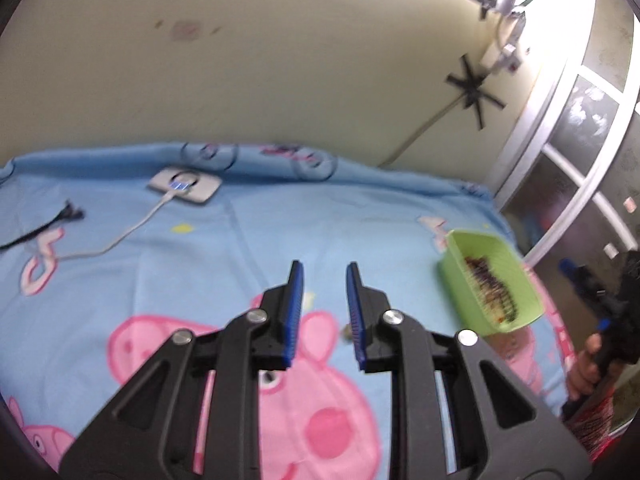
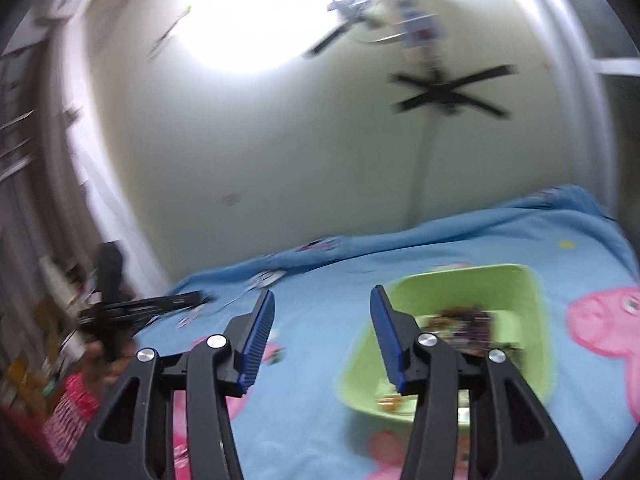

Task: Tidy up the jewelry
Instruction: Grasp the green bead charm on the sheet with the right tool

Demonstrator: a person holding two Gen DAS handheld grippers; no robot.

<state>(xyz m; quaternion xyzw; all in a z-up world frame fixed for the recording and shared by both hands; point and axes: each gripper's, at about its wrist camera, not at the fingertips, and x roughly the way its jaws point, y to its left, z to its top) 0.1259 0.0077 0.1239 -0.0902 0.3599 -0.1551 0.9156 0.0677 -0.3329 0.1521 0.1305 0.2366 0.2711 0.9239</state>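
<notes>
Jewelry (image 1: 490,286), seemingly beaded, square green plastic tub (image 1: 452,276)

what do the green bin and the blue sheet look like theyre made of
Green bin: probably moulded plastic, with smooth, uniformly coloured walls and a faint sheen. Blue sheet: woven fabric, matte, creased, printed with pink cartoon pigs; fibre type unclear.

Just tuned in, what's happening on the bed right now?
A person holds a gripper in each hand over a blue cartoon bedsheet. Both the left gripper and the right gripper have open jaws with nothing between them. A green tray on the sheet already holds a dark pile of jewelry. A small item lies on the sheet under the left gripper, too blurred to identify.
</notes>
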